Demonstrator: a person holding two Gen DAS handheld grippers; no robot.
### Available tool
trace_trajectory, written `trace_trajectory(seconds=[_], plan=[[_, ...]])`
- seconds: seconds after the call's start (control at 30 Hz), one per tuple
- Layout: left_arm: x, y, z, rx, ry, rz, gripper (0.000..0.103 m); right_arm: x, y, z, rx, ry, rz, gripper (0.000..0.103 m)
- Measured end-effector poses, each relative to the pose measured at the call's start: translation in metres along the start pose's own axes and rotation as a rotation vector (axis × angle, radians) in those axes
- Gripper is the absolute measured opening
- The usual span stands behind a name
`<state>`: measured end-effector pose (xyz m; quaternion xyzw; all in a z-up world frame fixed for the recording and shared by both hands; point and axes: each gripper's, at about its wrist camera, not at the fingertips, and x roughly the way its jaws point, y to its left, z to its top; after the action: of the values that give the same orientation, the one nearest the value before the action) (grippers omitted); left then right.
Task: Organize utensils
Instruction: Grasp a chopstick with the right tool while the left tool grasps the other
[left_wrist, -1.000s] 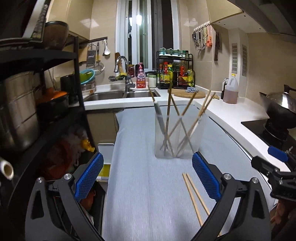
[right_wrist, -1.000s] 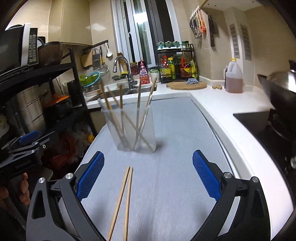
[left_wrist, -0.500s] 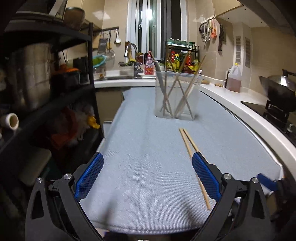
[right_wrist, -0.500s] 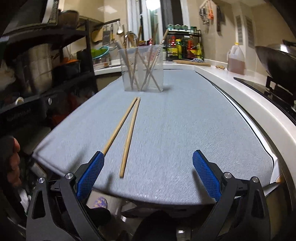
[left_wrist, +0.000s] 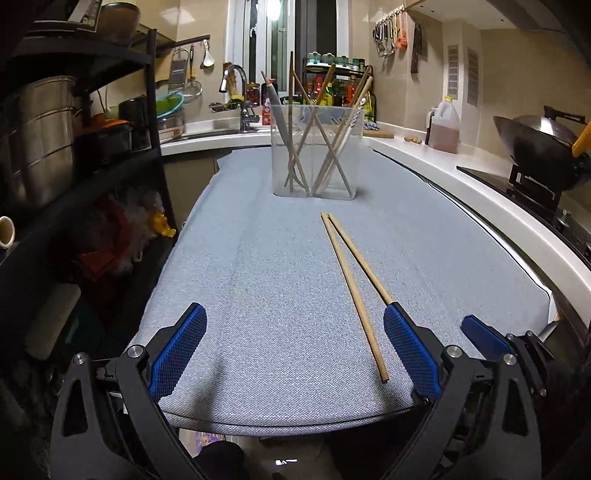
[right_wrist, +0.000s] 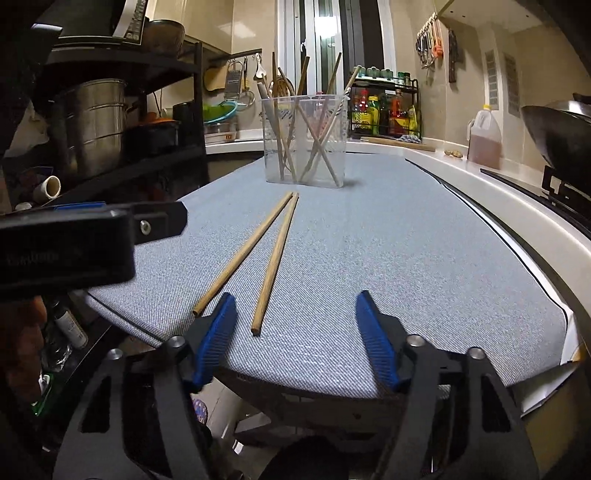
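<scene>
Two loose wooden chopsticks (left_wrist: 351, 291) (right_wrist: 258, 258) lie side by side on the grey-blue cloth of the desk (left_wrist: 258, 280) (right_wrist: 406, 258), their far tips nearly touching and pointing toward a clear container (left_wrist: 314, 151) (right_wrist: 304, 140) that holds more chopsticks upright and crossed. The left gripper (left_wrist: 295, 350) hangs at the near edge of the desk, spread wide and holding nothing. The right gripper (right_wrist: 295, 332) is also spread apart and empty, with one chopstick's near end lying between its fingers
</scene>
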<state>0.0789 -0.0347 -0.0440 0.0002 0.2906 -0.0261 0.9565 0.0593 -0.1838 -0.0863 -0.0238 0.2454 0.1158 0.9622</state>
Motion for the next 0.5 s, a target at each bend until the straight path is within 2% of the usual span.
trace_trajectory(seconds=[0.07, 0.1, 0.13, 0.2, 0.27, 0.3, 0.5], plan=[[0.002, 0.0, 0.001, 0.001, 0.003, 0.002, 0.094, 0.001, 0.001, 0.001, -0.008, -0.006, 0.012, 0.036], [0.002, 0.0, 0.001, 0.001, 0.002, 0.003, 0.094, 0.002, 0.003, 0.002, -0.027, -0.011, 0.022, 0.015], [0.001, 0.0, 0.002, 0.0, 0.0, 0.003, 0.094, 0.002, 0.004, 0.003, -0.051, -0.009, 0.024, 0.005], [0.0, 0.002, 0.004, -0.003, -0.004, -0.001, 0.094, 0.001, -0.001, 0.005, -0.049, 0.012, -0.01, 0.005], [0.0, 0.002, 0.003, -0.01, -0.009, -0.013, 0.094, 0.001, -0.025, 0.007, 0.059, 0.037, 0.008, 0.005], [0.003, 0.0, 0.002, -0.016, -0.003, -0.02, 0.094, 0.001, -0.03, 0.008, 0.073, 0.044, 0.004, 0.005], [0.022, -0.019, -0.006, 0.034, 0.04, -0.023, 0.094, 0.002, -0.037, 0.008, 0.108, 0.056, 0.01, 0.005]])
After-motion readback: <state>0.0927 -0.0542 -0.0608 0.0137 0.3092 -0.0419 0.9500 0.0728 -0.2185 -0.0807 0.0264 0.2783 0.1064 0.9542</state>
